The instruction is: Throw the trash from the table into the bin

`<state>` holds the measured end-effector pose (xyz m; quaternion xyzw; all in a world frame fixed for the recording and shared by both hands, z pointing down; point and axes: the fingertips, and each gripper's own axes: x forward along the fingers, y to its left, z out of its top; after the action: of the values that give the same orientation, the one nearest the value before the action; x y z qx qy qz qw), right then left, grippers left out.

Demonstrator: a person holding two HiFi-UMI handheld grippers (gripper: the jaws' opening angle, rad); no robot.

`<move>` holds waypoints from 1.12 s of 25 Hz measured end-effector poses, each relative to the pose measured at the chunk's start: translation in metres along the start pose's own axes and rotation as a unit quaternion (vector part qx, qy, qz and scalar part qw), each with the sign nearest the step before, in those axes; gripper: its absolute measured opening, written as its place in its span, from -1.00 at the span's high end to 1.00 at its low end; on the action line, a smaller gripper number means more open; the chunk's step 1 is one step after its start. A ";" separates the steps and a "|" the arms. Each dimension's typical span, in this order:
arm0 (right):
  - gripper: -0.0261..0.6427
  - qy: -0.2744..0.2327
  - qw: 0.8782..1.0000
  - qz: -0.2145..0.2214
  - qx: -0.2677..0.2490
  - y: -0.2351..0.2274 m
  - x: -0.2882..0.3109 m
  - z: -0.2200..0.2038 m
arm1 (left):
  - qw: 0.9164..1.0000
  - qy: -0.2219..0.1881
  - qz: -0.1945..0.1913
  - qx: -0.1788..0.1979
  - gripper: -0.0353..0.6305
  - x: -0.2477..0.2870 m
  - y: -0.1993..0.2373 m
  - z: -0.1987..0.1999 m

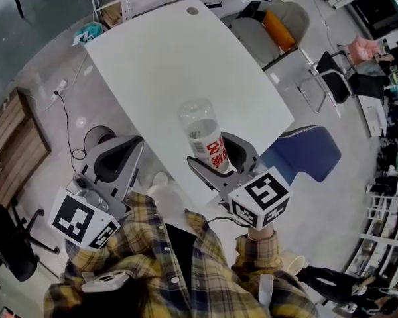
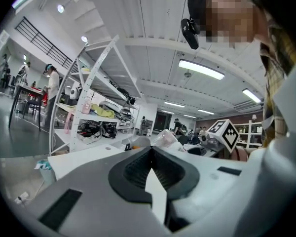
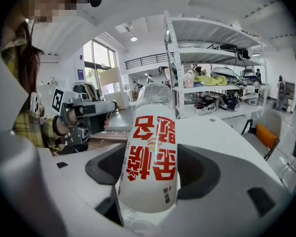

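My right gripper is shut on a clear plastic bottle with a white label and red characters, held upright above the near edge of the white table. In the right gripper view the bottle fills the gap between the jaws of the right gripper. My left gripper hangs off the table's left side over the floor, shut with nothing in it. The left gripper shows its dark pads meeting, with the bottle beyond them.
A grey chair with an orange cushion and a blue chair stand along the table's right side. A wooden cabinet and a black chair are at the left. A round dark object sits on the floor by my left gripper.
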<state>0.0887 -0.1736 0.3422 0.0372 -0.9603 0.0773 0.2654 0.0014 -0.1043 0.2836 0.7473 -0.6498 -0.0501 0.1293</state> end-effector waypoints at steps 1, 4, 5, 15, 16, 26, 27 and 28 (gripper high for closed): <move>0.02 -0.004 1.000 0.008 -0.002 0.007 0.007 0.003 | 1.000 -0.001 0.014 -0.002 0.87 -0.008 0.008 -0.001; 0.01 -0.010 0.999 0.033 -0.010 0.030 0.035 0.012 | 0.998 -0.010 0.058 -0.009 0.87 -0.038 0.037 -0.002; 0.01 -0.011 0.999 0.041 -0.013 0.038 0.045 0.017 | 0.997 -0.013 0.070 -0.010 0.87 -0.049 0.046 0.000; 0.02 -0.006 0.993 0.110 -0.034 0.118 0.135 0.036 | 0.985 -0.026 0.169 -0.026 0.87 -0.149 0.118 -0.010; 0.01 -0.004 0.993 0.111 -0.039 0.127 0.145 0.037 | 0.985 -0.025 0.171 -0.026 0.87 -0.159 0.126 -0.011; 0.01 0.044 0.993 0.073 -0.077 0.163 0.250 0.032 | 0.989 0.011 0.146 -0.026 0.87 -0.217 0.209 -0.016; 0.01 0.050 0.993 0.069 -0.076 0.165 0.260 0.029 | 0.990 0.015 0.140 -0.027 0.87 -0.220 0.217 -0.018; 0.02 0.057 0.993 0.064 -0.076 0.169 0.273 0.028 | 0.990 0.020 0.134 -0.029 0.87 -0.224 0.229 -0.020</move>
<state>-0.1782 -0.0200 0.4374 -0.0492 -0.9471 0.0232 0.3164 -0.2468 0.0912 0.3407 0.6506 -0.7394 -0.0365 0.1693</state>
